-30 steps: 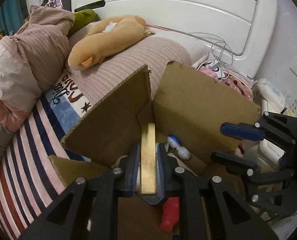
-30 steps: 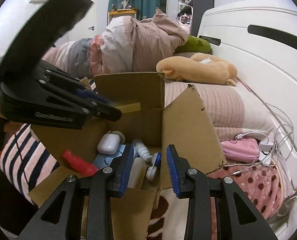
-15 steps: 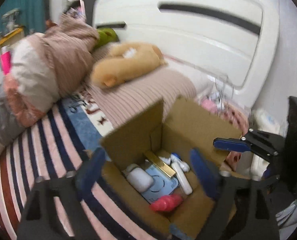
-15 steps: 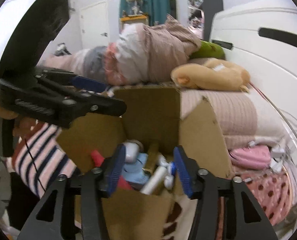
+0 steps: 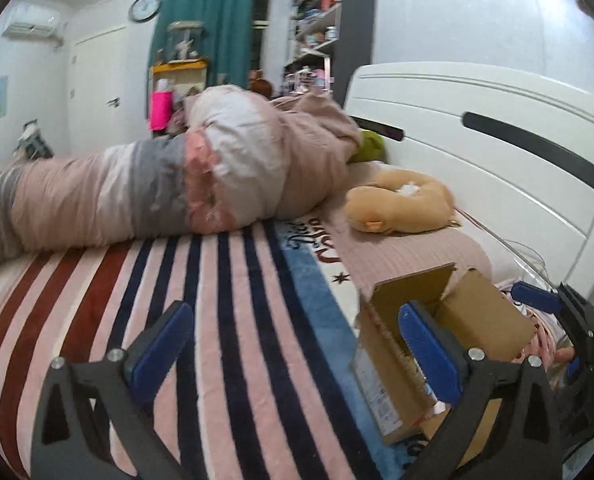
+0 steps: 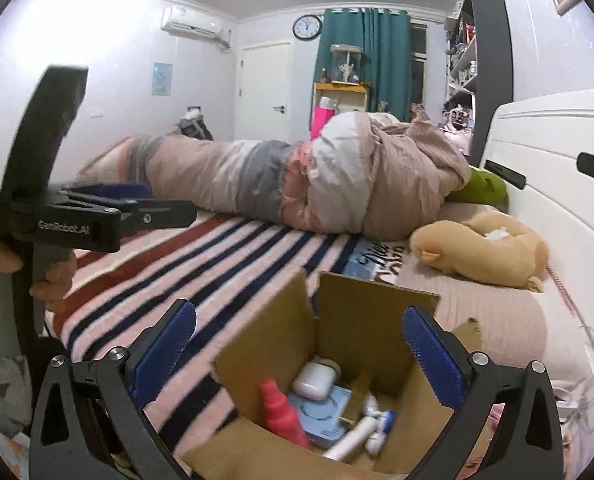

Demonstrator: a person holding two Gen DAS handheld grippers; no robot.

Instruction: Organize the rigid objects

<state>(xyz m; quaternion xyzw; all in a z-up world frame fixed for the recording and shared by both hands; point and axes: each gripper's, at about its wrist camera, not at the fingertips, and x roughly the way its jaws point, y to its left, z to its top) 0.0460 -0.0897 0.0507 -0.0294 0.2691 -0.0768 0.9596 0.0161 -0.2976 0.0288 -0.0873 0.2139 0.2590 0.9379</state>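
An open cardboard box [image 6: 361, 332] stands on the striped bed; it also shows at the lower right of the left wrist view [image 5: 469, 320]. Inside lie a white earbud case [image 6: 312, 376], a red bottle [image 6: 281, 416], a light blue flat box [image 6: 324, 424], a gold bar [image 6: 357, 396] and white tubes [image 6: 361, 436]. My right gripper [image 6: 297, 344] is wide open and empty above the box. My left gripper [image 5: 293, 344] is wide open and empty over the striped blanket, left of the box; it also shows in the right wrist view [image 6: 137, 204].
A rolled duvet [image 5: 201, 184] lies across the bed. A tan plush toy [image 5: 401, 208] and a green one [image 6: 485, 188] rest by the white headboard [image 5: 497, 160]. Cables [image 6: 593, 364] lie right of the box.
My left gripper released the gold bar into the box, opened wide and pulled back left over the blanket. My right gripper opened wide and rose above the box.
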